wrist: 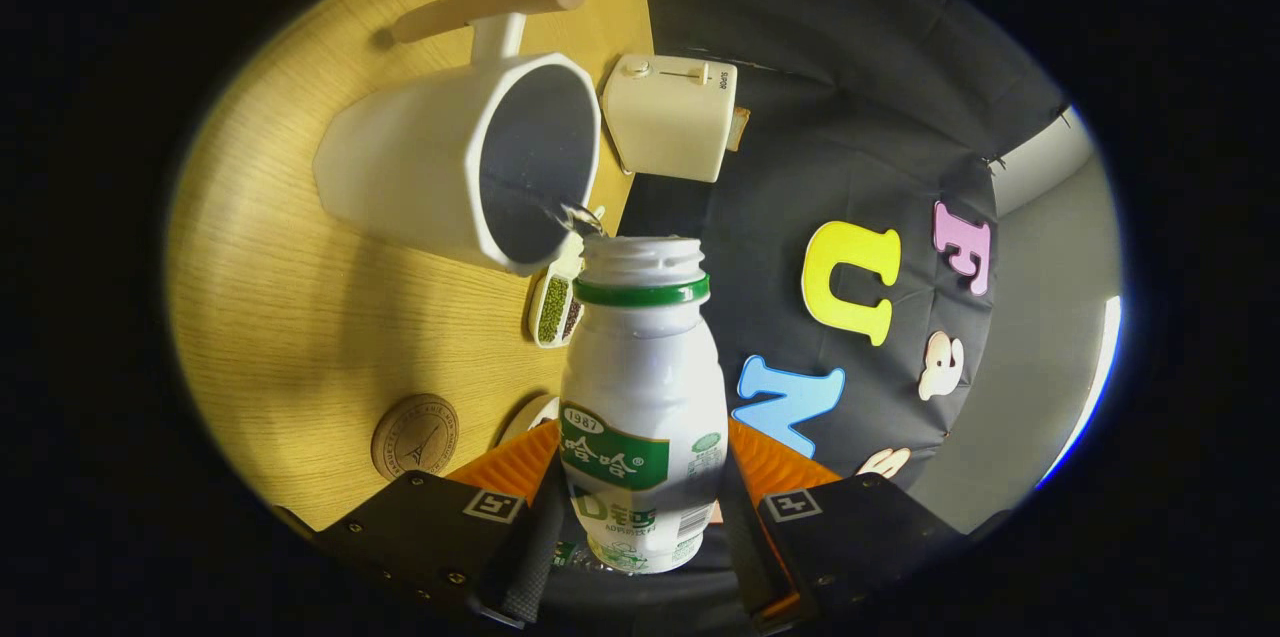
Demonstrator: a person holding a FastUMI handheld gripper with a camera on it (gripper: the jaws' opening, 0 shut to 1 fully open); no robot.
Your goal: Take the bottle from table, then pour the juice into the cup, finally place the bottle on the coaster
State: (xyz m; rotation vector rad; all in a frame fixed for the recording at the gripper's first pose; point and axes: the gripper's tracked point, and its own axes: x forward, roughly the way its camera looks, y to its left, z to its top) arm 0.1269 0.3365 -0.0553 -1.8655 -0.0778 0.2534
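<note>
Firmly gripper-clamped (pixel 640 507) ribbed-neck plastic bottle (pixel 640 387)

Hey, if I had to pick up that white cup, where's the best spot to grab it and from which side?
Probably by the wooden bar handle on the far side of the cup from the bottle. It stands clear of the wide body, which looks too broad for the tongs, now shut on the bottle.

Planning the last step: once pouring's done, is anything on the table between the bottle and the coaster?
Nothing visible does. The gripper is shut on the bottle, tipped at the cup; the coaster lies beside the fingers, with bare table around it.
</note>
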